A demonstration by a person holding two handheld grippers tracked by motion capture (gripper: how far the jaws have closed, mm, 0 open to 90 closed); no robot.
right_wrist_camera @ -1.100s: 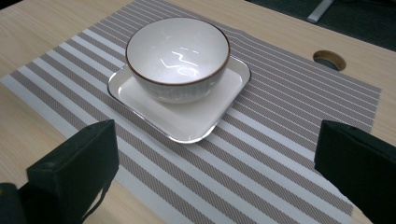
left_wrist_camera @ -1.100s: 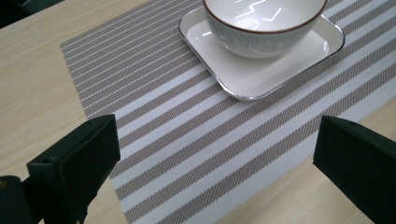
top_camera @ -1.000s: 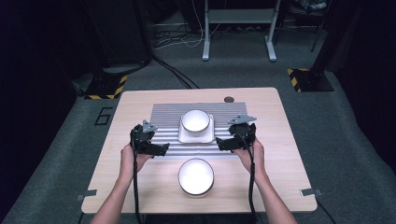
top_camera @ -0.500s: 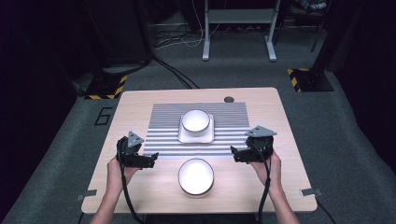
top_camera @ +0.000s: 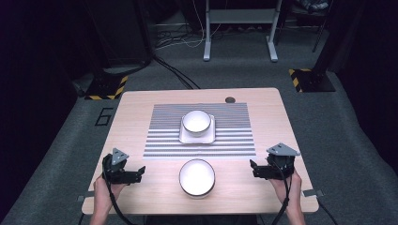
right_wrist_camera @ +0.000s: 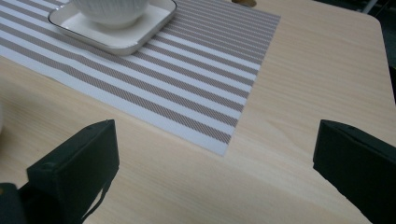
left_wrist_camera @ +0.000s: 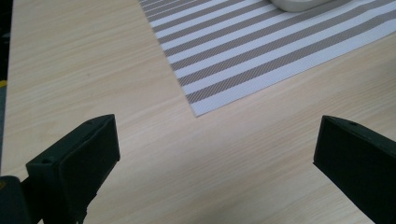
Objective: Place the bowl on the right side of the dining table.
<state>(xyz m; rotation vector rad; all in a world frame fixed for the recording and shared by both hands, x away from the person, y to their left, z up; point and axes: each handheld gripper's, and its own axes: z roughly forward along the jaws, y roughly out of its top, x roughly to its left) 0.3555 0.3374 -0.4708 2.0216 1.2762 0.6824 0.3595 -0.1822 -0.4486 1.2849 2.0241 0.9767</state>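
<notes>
- The left gripper [top_camera: 126, 172] and right gripper [top_camera: 267, 168] have pulled back to the near corners of the desk [top_camera: 136, 112].
- Both jaws are wide open, holding nothing.
- The bowl [top_camera: 196, 121] sits on its plate [top_camera: 210, 136], so this job looks done.

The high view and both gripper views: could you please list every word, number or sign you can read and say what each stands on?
"6": a dark numeral on the grey carpet, left of the table, at.
The yellow-and-black hazard stripes on the floor stand bases bear no text.
Nothing is readable on the striped placemat, the bowls, the plate or the grippers.
</notes>
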